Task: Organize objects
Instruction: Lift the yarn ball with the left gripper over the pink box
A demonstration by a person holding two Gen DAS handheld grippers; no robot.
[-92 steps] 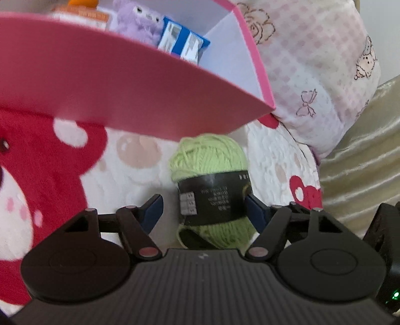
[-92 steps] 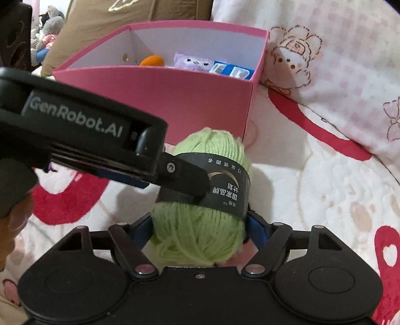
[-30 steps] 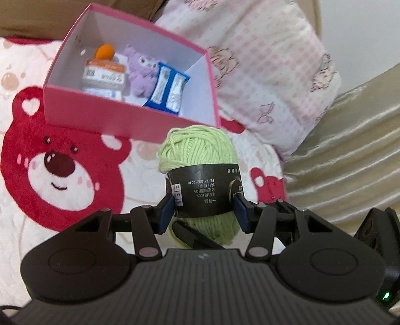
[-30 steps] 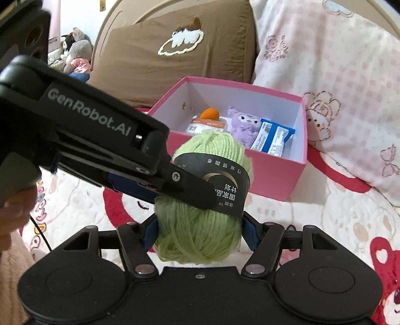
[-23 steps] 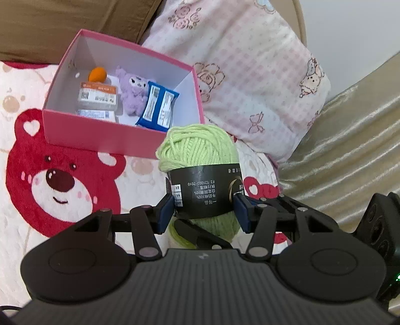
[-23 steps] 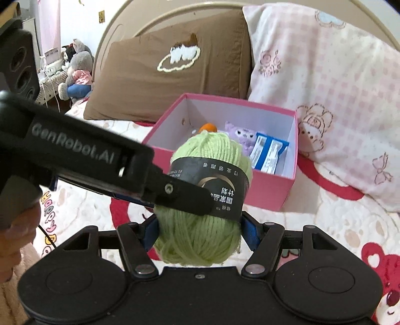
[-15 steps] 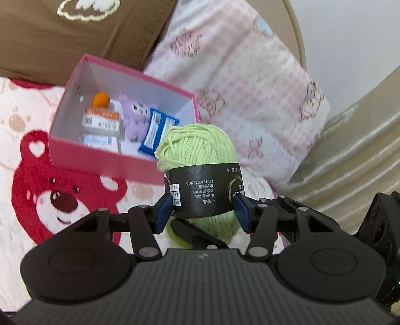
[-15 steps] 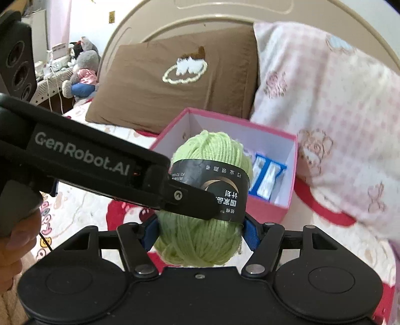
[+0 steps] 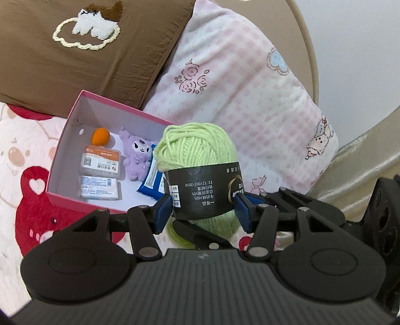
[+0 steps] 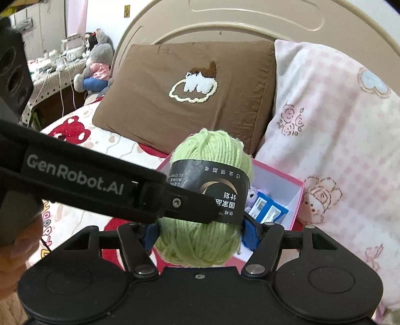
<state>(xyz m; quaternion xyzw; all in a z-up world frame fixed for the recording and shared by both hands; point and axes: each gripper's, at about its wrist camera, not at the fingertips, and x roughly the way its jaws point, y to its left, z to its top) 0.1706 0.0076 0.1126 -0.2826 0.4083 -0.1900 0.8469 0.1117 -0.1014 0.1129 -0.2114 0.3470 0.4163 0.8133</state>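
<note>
Green yarn ball is up in the air, near the pink box. Both the left gripper and right gripper pinch it with their fingers. Carry it over the box's empty near corner, then let go together.

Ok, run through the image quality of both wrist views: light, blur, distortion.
Left wrist view: soft even daylight, no glare; green yarn ball and pink box sharp; fisheye bends the frame edges. Right wrist view: equally bright, headboard curved by the lens, left gripper looming large across the frame, dark vignette in the corners.
</note>
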